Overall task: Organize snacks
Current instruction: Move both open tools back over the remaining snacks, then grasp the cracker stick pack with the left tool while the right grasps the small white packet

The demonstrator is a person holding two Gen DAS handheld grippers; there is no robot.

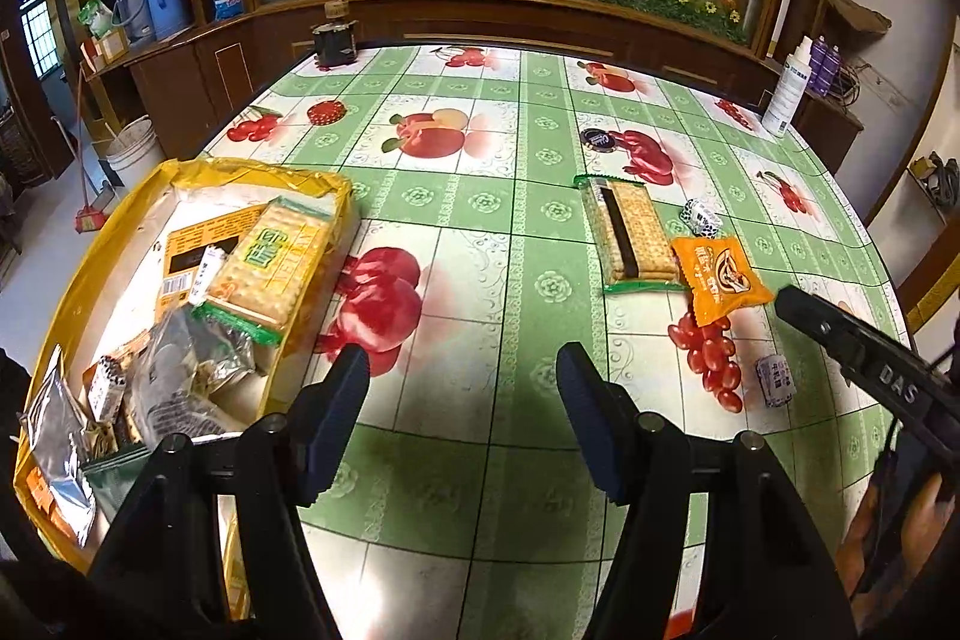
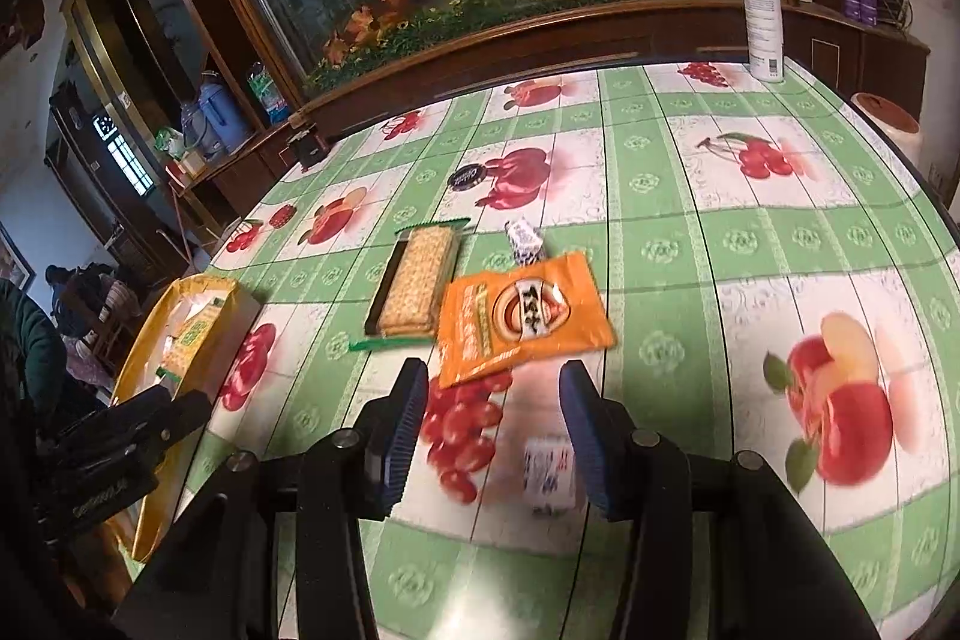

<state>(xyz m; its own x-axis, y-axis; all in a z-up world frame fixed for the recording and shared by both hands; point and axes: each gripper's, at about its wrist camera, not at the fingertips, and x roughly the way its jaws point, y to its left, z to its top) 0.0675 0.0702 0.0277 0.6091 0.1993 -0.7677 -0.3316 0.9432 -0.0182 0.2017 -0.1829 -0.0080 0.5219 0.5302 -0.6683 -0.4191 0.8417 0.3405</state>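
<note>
At the far left the yellow box (image 1: 90,280) already held a good share of the snacks: a green-labelled cracker pack (image 1: 270,268) lay on top of an orange-brown flat pack, with silver and clear wrappers heaped toward the near end. The left gripper (image 1: 462,388) hovered over bare tablecloth (image 1: 480,280) just beside the box's right wall, its jaws spread and nothing between them. Moving right, the unsorted items lay well apart from the box near the table's middle: a small dark round candy (image 1: 598,140) farthest back, a clear-wrapped cracker pack (image 1: 630,238), a small white-and-dark wrapped sweet (image 1: 702,218) beyond it, and the orange snack packet (image 1: 720,283) touching the cracker pack's near right corner. Nearest the right gripper (image 2: 492,418), whose jaws were likewise wide and empty, a small white wrapped candy (image 2: 546,472) sat just inside its right finger, blurred, with the orange packet directly ahead. By this reckoning the job stood somewhat past halfway, with five pieces still out on the cloth. A white spray bottle (image 2: 761,22) stood at the far right edge, apparently not part of the sorting.
</note>
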